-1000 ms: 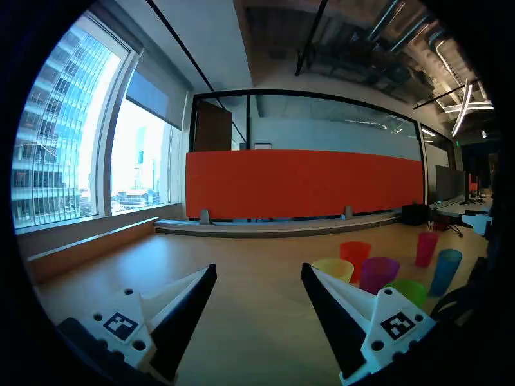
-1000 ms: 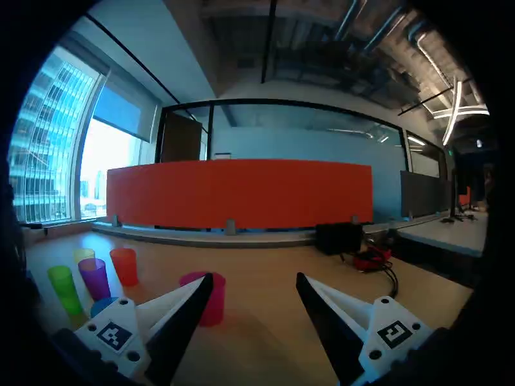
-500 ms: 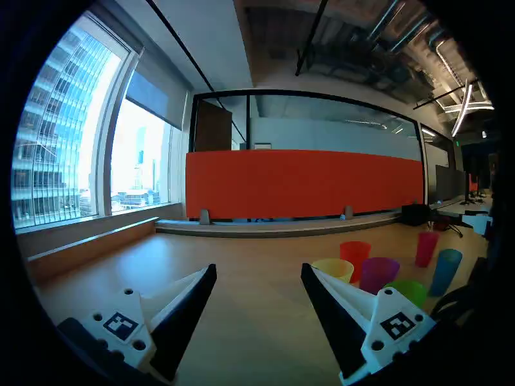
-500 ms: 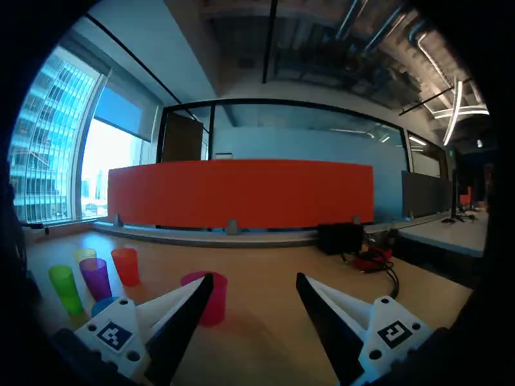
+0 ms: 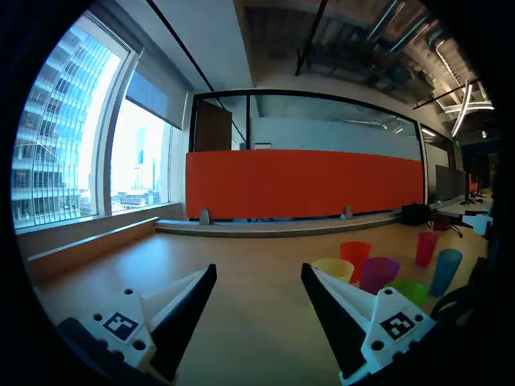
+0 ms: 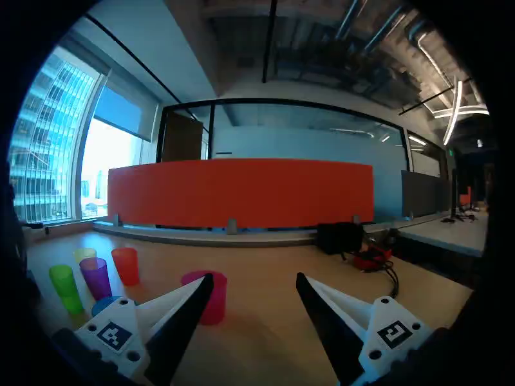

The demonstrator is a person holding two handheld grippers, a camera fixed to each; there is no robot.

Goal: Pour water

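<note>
Several coloured plastic cups stand on a wooden table (image 5: 257, 270). In the left gripper view they cluster at the right: orange cup (image 5: 355, 252), yellow cup (image 5: 333, 267), purple cup (image 5: 379, 273), green cup (image 5: 408, 291), pink cup (image 5: 426, 248), blue cup (image 5: 446, 271). My left gripper (image 5: 257, 283) is open and holds nothing. In the right gripper view, the pink cup (image 6: 212, 297) stands just behind the left finger (image 6: 174, 321); orange cup (image 6: 125, 265), purple cup (image 6: 96, 278), green cup (image 6: 63, 287) and yellow cup (image 6: 84, 255) are at the left. My right gripper (image 6: 253, 286) is open and holds nothing.
An orange partition (image 6: 241, 193) runs along the far edge of the table. A black box (image 6: 338, 238) with red and black cables (image 6: 373, 260) sits at the right rear. Large windows (image 5: 71, 161) are at the left.
</note>
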